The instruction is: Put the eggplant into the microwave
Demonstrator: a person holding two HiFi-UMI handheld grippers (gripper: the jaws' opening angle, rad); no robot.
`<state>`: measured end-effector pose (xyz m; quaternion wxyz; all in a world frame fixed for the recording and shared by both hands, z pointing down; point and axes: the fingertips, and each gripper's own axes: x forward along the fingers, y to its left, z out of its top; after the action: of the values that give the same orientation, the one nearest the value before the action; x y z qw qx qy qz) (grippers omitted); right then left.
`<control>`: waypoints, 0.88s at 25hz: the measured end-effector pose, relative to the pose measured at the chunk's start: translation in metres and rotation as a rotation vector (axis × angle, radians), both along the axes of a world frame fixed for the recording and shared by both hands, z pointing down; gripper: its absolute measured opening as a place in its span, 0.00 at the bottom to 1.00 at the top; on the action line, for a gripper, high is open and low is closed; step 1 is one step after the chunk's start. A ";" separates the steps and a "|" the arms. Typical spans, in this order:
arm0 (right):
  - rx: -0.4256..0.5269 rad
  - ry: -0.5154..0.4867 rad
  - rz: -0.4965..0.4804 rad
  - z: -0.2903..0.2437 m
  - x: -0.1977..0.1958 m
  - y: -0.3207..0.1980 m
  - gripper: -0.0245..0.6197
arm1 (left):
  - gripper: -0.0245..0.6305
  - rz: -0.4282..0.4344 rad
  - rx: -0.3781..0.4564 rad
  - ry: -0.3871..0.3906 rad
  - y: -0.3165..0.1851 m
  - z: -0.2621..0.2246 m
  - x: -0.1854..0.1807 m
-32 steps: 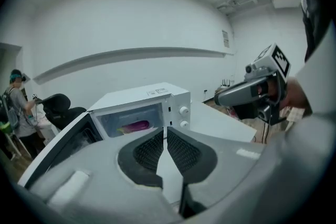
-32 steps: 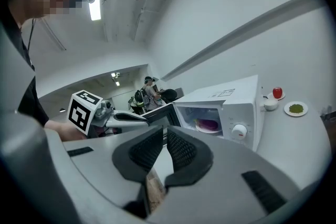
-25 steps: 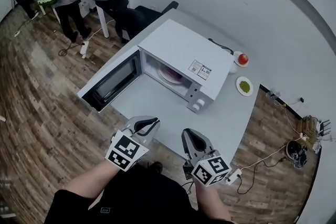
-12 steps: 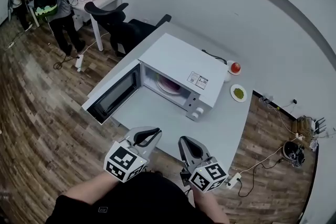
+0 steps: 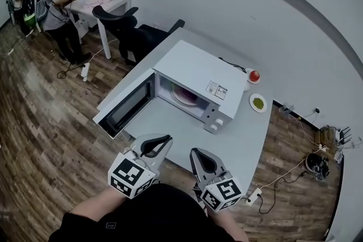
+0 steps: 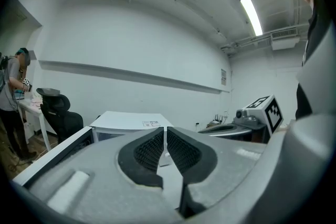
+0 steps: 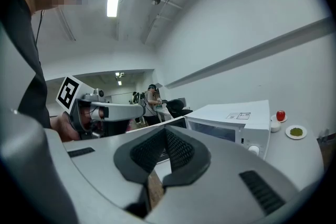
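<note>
White microwave (image 5: 195, 72) farther than before

No text can be read. White label (image 5: 216, 89) on the microwave's (image 5: 195, 71) top, near its front edge: print too small to make out.

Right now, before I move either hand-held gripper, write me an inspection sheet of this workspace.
Surface: grey table, carrying the microwave.
Job's things: microwave with its door swung open and a pink plate inside; no eggplant seen.
Clutter: red round item on a small white cup; small plate with something green on it.
Grippers: left hand-held gripper and right hand-held gripper both shut, nothing between the jaws.
Cables: black cable behind the microwave; floor cables at the right.
Surroundings: wooden floor, black office chair, people at a far desk.
</note>
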<state>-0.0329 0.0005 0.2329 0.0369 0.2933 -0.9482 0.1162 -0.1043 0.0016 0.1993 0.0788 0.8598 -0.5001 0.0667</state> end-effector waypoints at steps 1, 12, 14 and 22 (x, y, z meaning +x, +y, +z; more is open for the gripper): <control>0.001 0.000 0.008 -0.001 0.000 -0.001 0.06 | 0.08 -0.003 -0.003 -0.003 0.000 0.002 -0.002; 0.010 0.016 0.073 -0.002 0.009 -0.017 0.06 | 0.08 -0.030 -0.013 0.002 -0.003 0.008 -0.018; 0.014 0.016 0.067 -0.001 0.008 -0.018 0.06 | 0.08 -0.028 -0.018 0.004 -0.004 0.010 -0.017; 0.010 0.022 0.067 0.001 0.008 -0.019 0.06 | 0.08 -0.030 -0.010 0.005 -0.006 0.009 -0.016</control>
<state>-0.0248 -0.0187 0.2335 0.0417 0.3265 -0.9379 0.1094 -0.1200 -0.0041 0.2080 0.0851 0.8520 -0.5125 0.0657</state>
